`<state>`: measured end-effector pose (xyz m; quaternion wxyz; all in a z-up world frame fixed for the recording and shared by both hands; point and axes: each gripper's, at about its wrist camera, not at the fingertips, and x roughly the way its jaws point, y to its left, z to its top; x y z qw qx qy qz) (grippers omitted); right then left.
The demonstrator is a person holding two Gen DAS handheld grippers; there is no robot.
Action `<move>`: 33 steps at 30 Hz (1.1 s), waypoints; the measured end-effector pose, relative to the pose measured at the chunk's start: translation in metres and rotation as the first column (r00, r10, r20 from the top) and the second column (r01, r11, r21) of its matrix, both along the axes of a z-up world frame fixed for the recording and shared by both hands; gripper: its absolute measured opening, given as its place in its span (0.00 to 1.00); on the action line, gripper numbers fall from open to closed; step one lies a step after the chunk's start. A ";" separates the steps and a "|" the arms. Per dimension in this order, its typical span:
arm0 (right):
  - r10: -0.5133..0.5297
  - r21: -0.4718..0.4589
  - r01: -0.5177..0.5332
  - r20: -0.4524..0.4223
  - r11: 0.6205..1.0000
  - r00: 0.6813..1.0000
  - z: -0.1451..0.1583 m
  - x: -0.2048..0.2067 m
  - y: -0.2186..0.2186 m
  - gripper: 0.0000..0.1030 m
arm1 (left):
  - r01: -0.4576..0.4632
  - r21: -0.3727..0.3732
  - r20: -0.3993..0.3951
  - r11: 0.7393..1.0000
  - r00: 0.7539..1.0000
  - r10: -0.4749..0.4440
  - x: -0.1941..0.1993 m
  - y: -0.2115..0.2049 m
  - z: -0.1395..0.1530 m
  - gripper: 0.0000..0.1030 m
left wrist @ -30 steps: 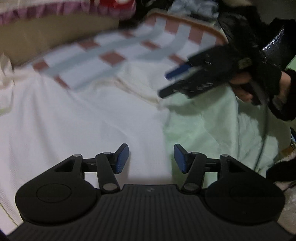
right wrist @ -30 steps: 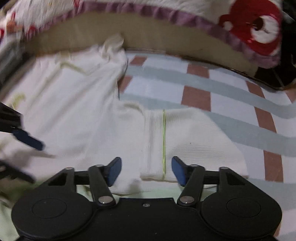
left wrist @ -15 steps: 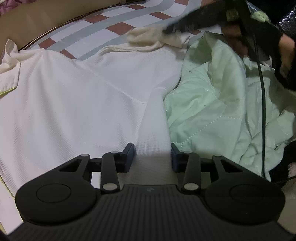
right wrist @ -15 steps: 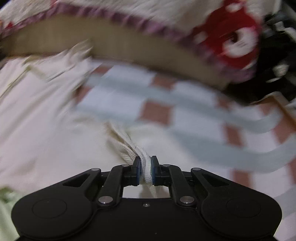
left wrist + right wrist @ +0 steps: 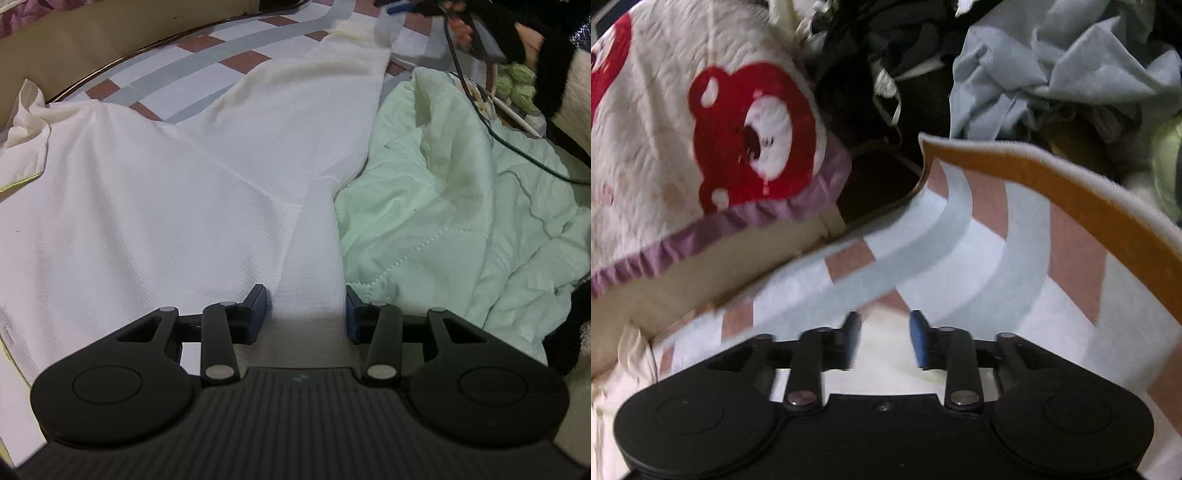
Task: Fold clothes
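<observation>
A white knit shirt [image 5: 155,206] lies spread on a checked mat [image 5: 207,62], its sleeve [image 5: 332,74] stretched out toward the far right. My left gripper [image 5: 306,314] is open, its jaws on either side of the shirt's side edge by the underarm. My right gripper [image 5: 884,338] is open just above the sleeve's end [image 5: 882,365]; it also shows at the top of the left wrist view [image 5: 400,6].
A pale green quilted blanket [image 5: 461,206] lies bunched to the right of the shirt. A white quilt with red bears [image 5: 701,147], dark clothes and a grey garment [image 5: 1052,70] are piled beyond the mat's orange edge [image 5: 1052,181]. A black cable [image 5: 491,125] crosses the blanket.
My right gripper, shut on the sleeve end half a second ago, pulled the sleeve out straight to the far right and has now opened. My left gripper lowered onto the shirt's side edge, still open.
</observation>
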<state>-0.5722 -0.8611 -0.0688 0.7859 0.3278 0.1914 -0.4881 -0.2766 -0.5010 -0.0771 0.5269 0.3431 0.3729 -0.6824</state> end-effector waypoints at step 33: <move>0.107 -0.211 -0.121 -0.074 0.970 0.991 0.023 0.000 0.026 0.02 | 0.218 -0.053 0.084 0.974 0.973 -0.214 -0.010 0.031 0.052 0.05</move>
